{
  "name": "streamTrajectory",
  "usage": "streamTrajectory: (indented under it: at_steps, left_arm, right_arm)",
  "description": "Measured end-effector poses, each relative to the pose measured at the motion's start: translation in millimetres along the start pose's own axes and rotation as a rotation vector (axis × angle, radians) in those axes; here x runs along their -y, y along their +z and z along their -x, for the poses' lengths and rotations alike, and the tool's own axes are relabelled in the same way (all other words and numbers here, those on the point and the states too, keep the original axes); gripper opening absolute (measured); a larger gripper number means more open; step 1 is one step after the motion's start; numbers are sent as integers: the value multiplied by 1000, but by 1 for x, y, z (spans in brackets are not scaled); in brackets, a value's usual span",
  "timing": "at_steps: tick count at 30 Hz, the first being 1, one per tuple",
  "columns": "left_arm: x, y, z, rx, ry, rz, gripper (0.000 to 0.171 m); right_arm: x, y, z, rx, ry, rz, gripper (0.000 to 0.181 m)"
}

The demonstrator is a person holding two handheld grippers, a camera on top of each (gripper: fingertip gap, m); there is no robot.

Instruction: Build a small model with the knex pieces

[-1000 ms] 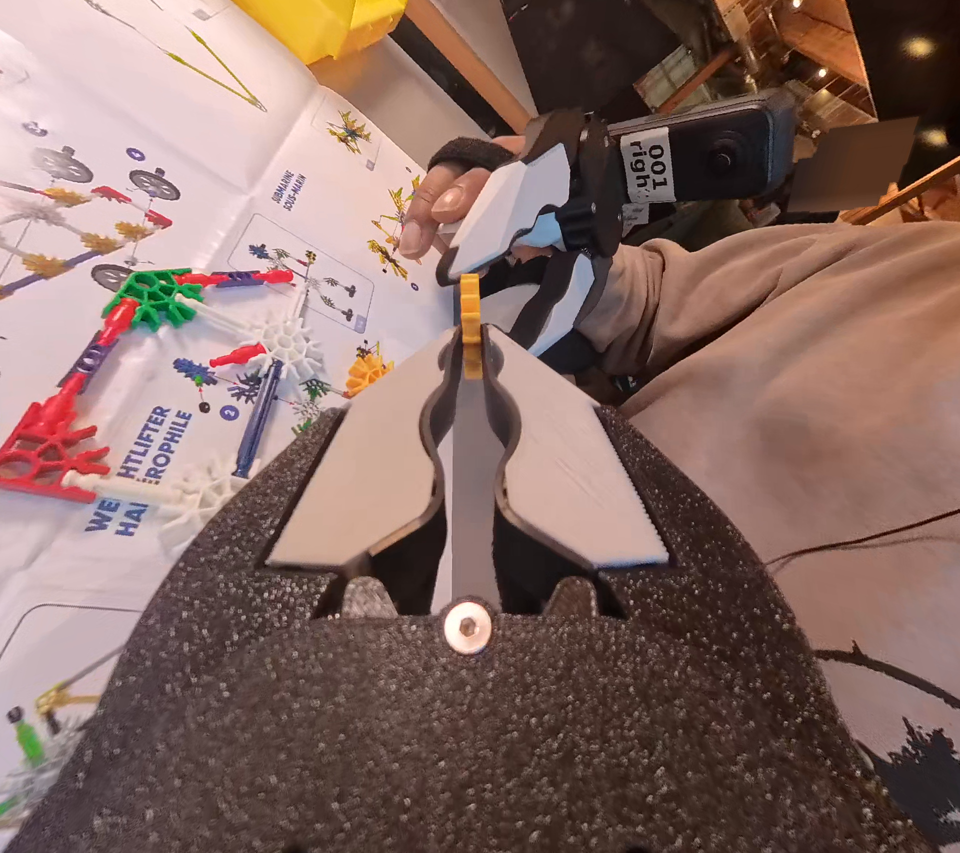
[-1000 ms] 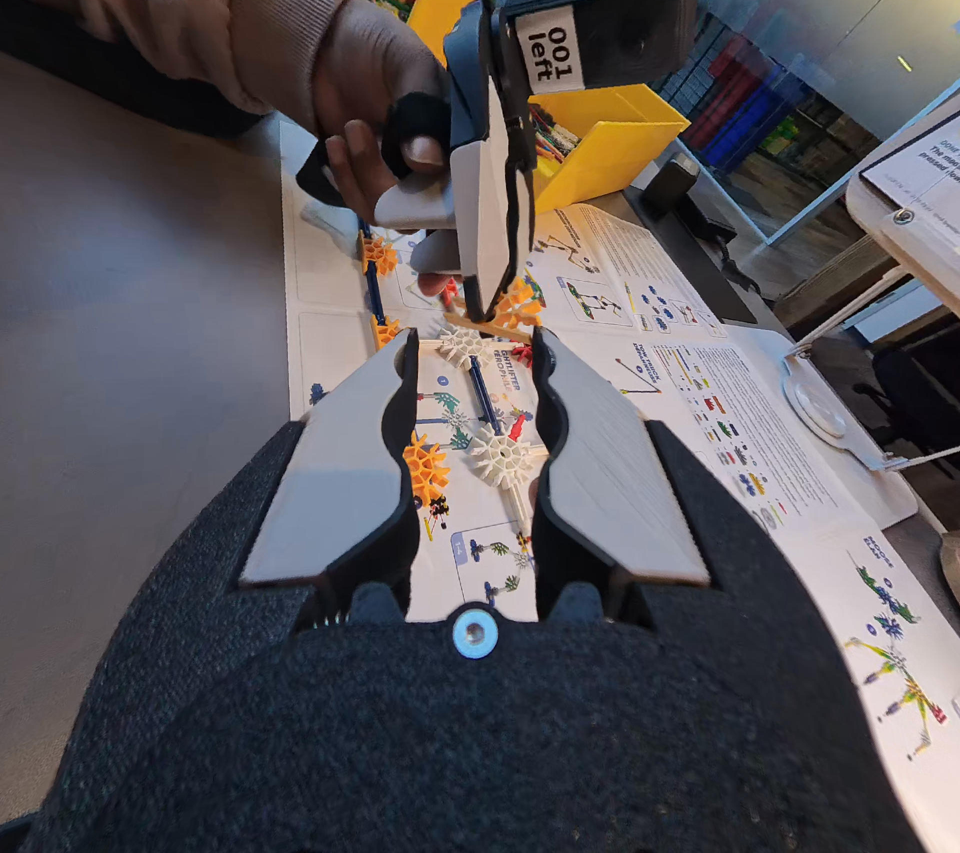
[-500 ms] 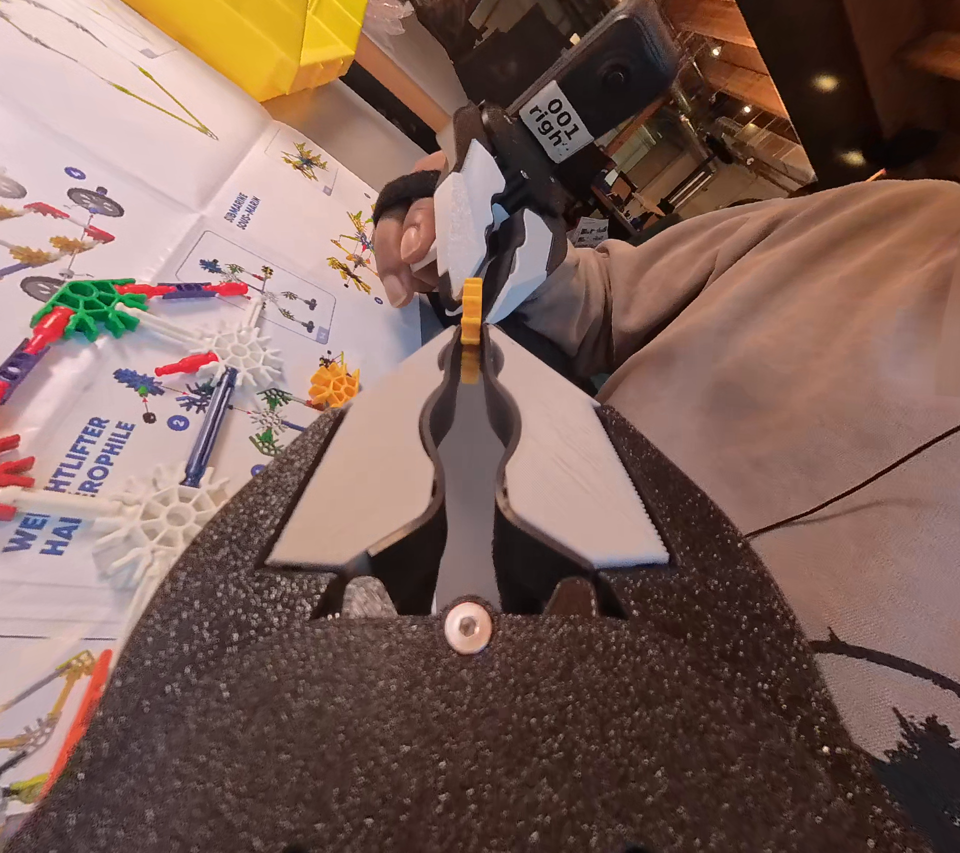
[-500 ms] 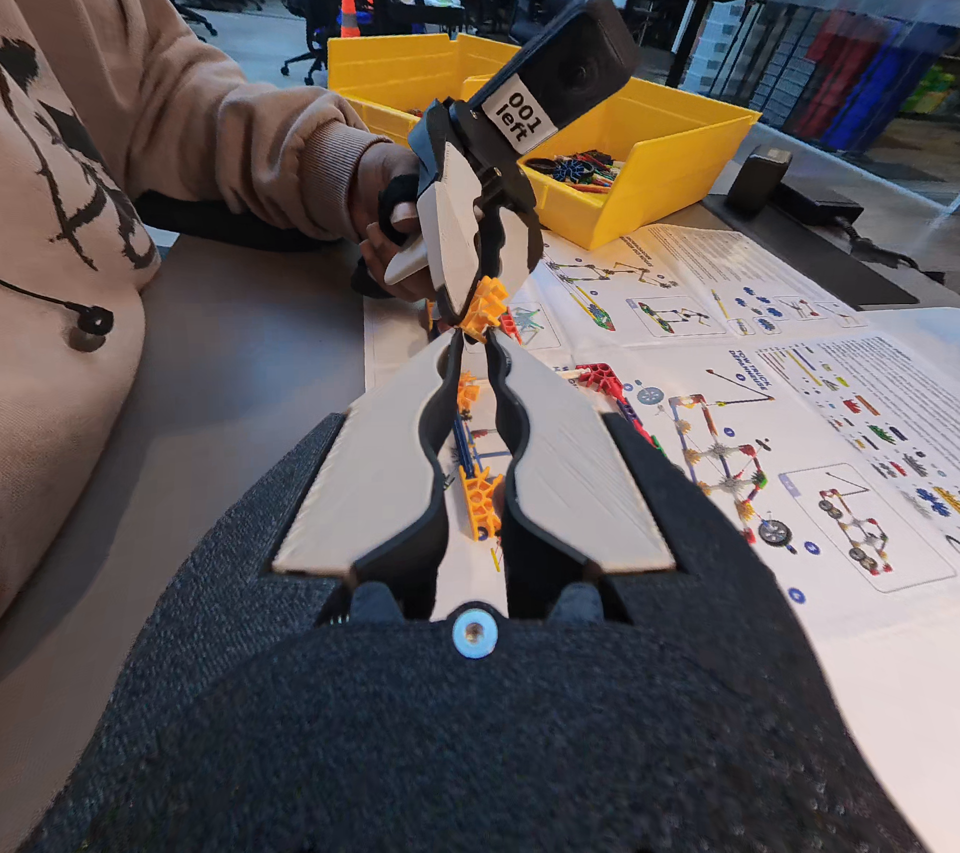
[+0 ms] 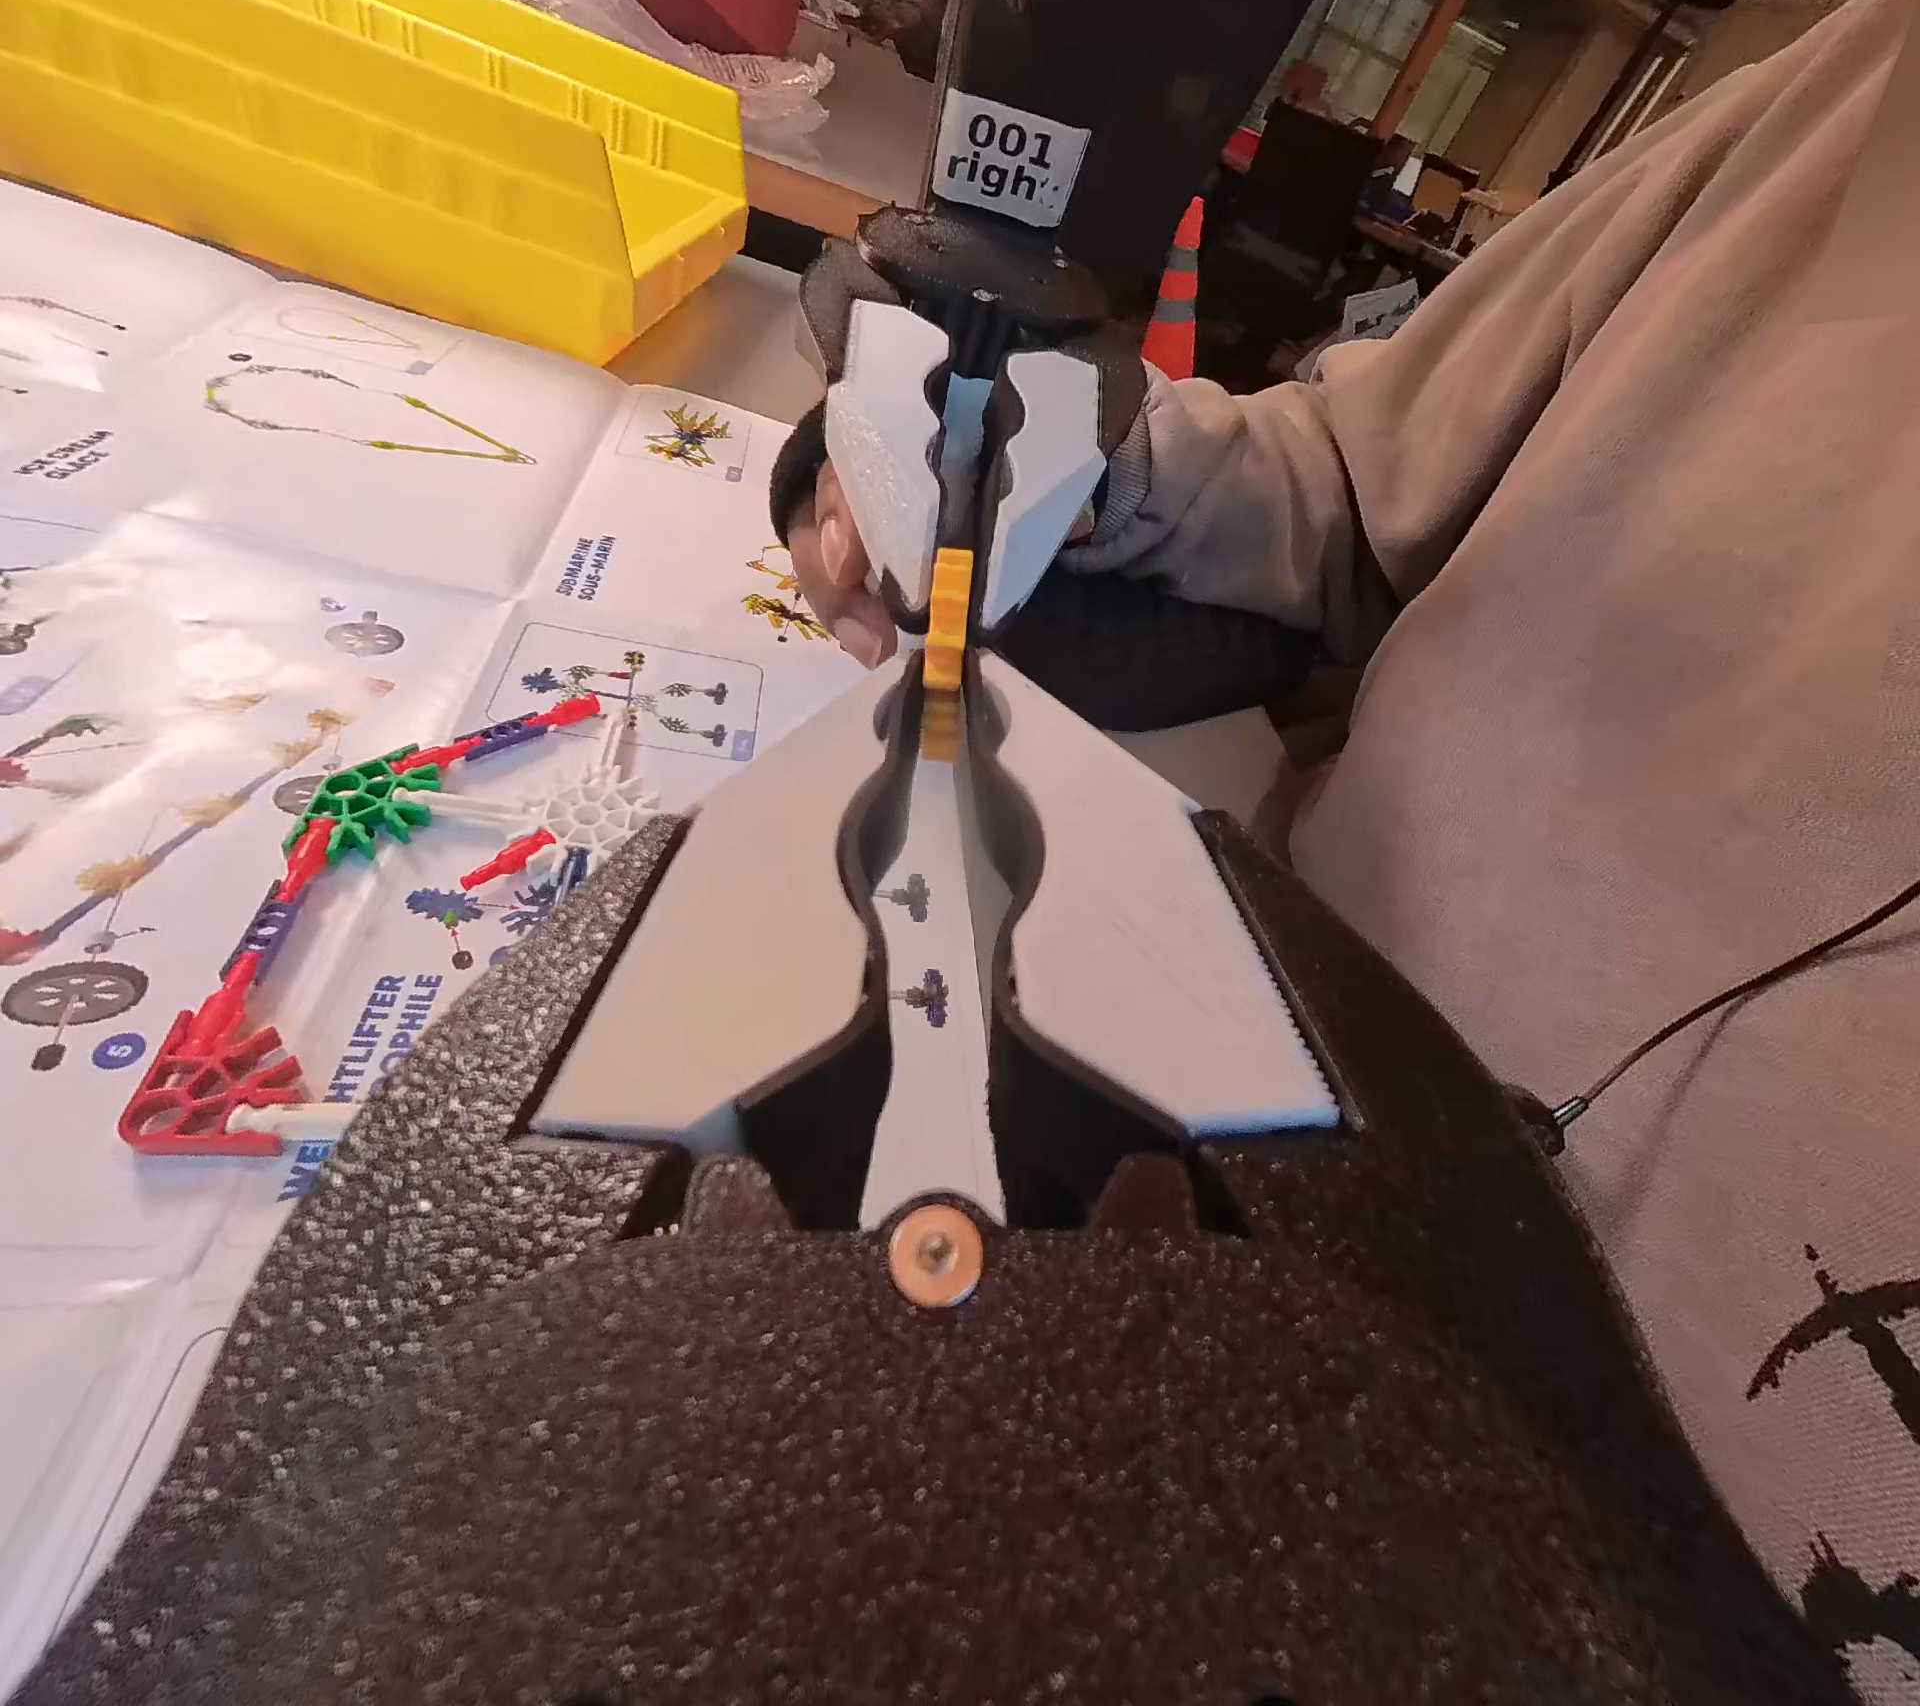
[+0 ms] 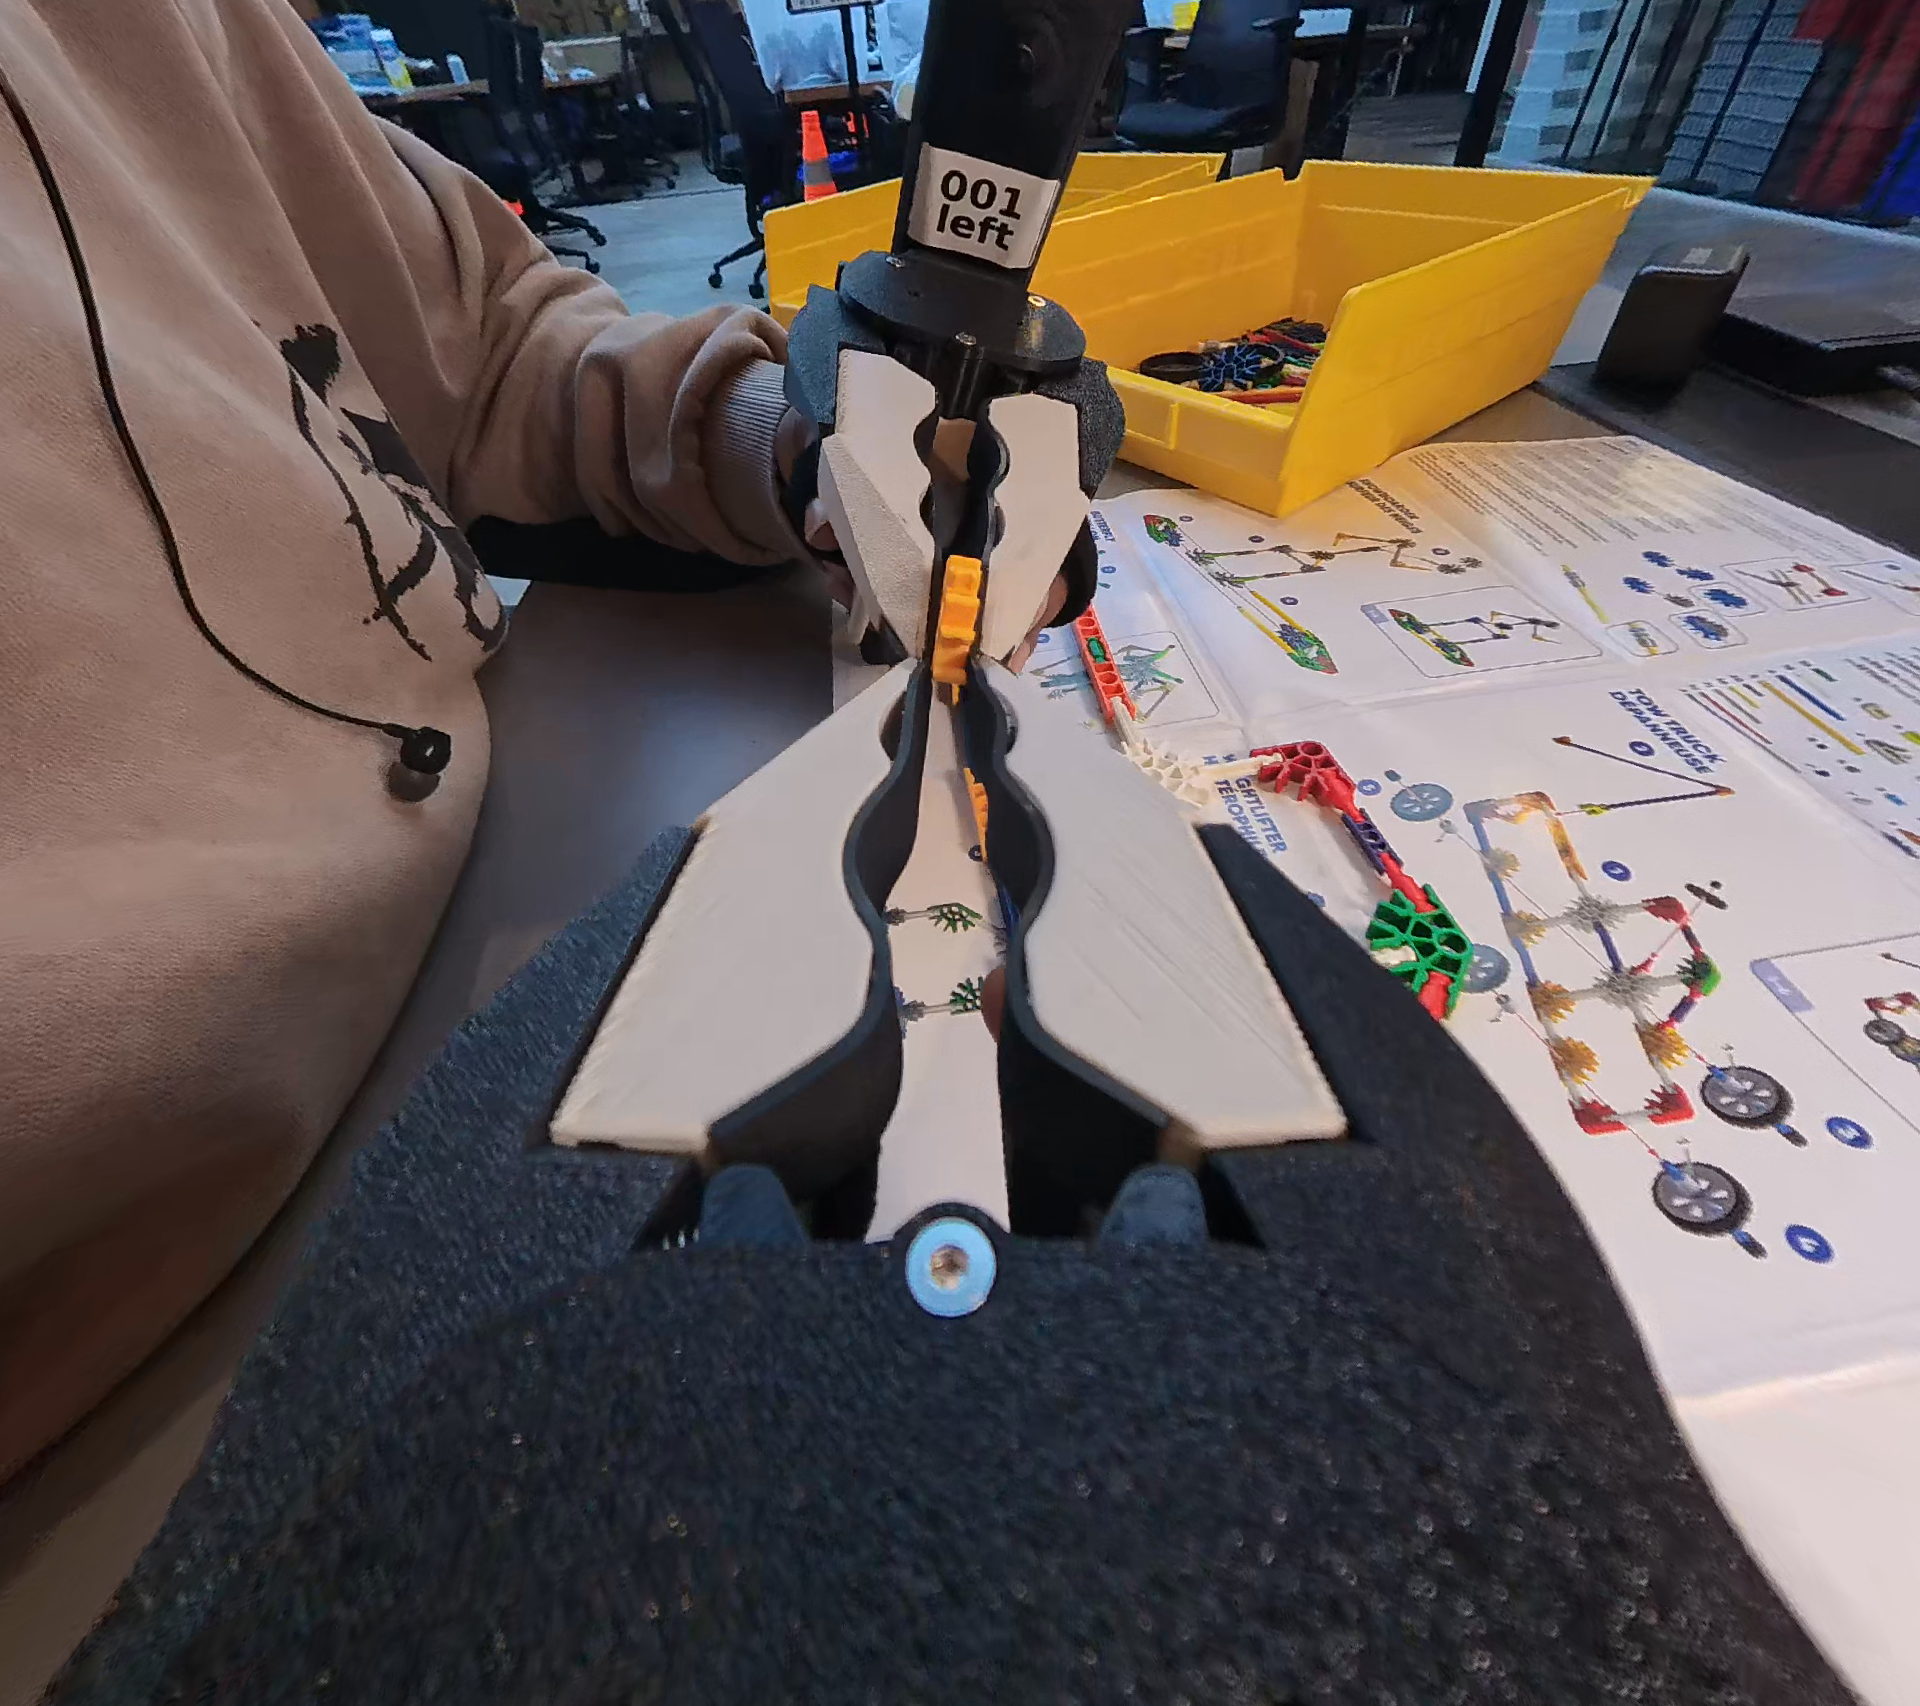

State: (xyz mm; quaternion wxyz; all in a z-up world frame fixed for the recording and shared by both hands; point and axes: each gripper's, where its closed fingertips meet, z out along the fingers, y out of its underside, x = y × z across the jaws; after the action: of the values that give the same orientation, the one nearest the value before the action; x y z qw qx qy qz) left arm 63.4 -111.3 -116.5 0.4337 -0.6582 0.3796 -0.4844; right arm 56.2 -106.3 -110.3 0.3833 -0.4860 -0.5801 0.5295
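My left hand-held gripper (image 5: 943, 700) and my right hand-held gripper (image 6: 948, 688) meet tip to tip above the surface (image 6: 665, 721), each clamped on one end of the same small yellow connector piece (image 5: 948, 617). Below lie an instruction sheet (image 5: 436, 513), a part-built rod model (image 5: 353, 825) and a yellow bin (image 6: 1351, 326). In my judgement, both grips are shallow; any twist between the two could flick the piece out.
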Motion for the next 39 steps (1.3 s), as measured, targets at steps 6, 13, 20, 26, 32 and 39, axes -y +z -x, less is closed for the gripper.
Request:
streamTrajectory:
  at_steps: [6,13,20,26,32,39]
  left_arm:
    - [-3,-1,4,24,16,22,5]
    - [-7,-1,12,32,-65,41,4]
    - [-25,9,20,24,-246,161,4]
    - [-37,19,16,-26,-334,267,4]
    - [-44,21,13,-42,-408,281,4]
    - [-45,-3,59,249,-138,344,13]
  right_arm:
    - [-1,-1,-4,-15,16,12,5]
    - [-14,-6,-11,-28,20,91,5]
    - [-26,-15,-19,-125,-191,210,43]
    - [-47,-7,-11,-153,-429,387,44]
    - [-55,-3,-12,-170,-474,441,23]
    - [-66,-39,-59,-322,-282,519,23]
